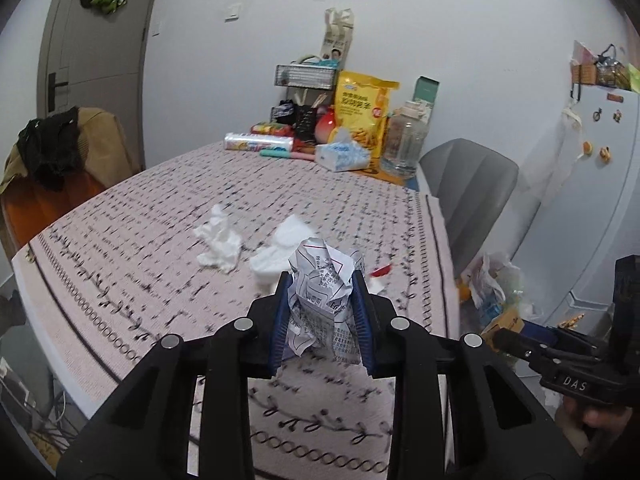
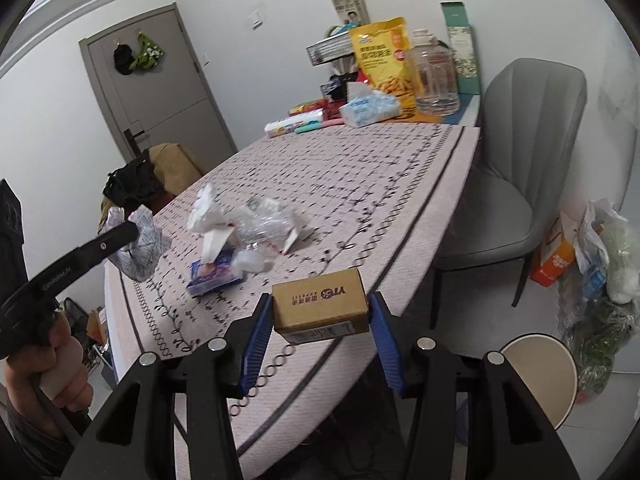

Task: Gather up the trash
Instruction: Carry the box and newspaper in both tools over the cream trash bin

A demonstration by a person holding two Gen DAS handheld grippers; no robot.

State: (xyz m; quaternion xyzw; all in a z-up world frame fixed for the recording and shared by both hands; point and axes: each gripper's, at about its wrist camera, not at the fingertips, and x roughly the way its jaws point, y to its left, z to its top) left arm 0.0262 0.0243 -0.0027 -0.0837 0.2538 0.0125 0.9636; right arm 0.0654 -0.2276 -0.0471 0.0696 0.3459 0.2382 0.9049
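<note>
My left gripper (image 1: 322,280) is shut on a crumpled printed paper (image 1: 322,300) and holds it above the patterned table (image 1: 140,240); it also shows in the right wrist view (image 2: 138,240). My right gripper (image 2: 320,308) is shut on a small brown cardboard box (image 2: 320,306) over the table's near edge. On the table lie white crumpled tissues (image 1: 220,240), a second tissue (image 1: 280,248), a red-and-white scrap (image 1: 380,272), clear plastic wrap (image 2: 260,224) and a blue packet (image 2: 212,276).
Snacks, a tissue pack (image 1: 342,154) and a clear jar (image 1: 404,140) stand at the table's far end. A grey chair (image 2: 520,160) is on the right. Trash bags (image 2: 600,260) and a round bin (image 2: 540,380) are on the floor.
</note>
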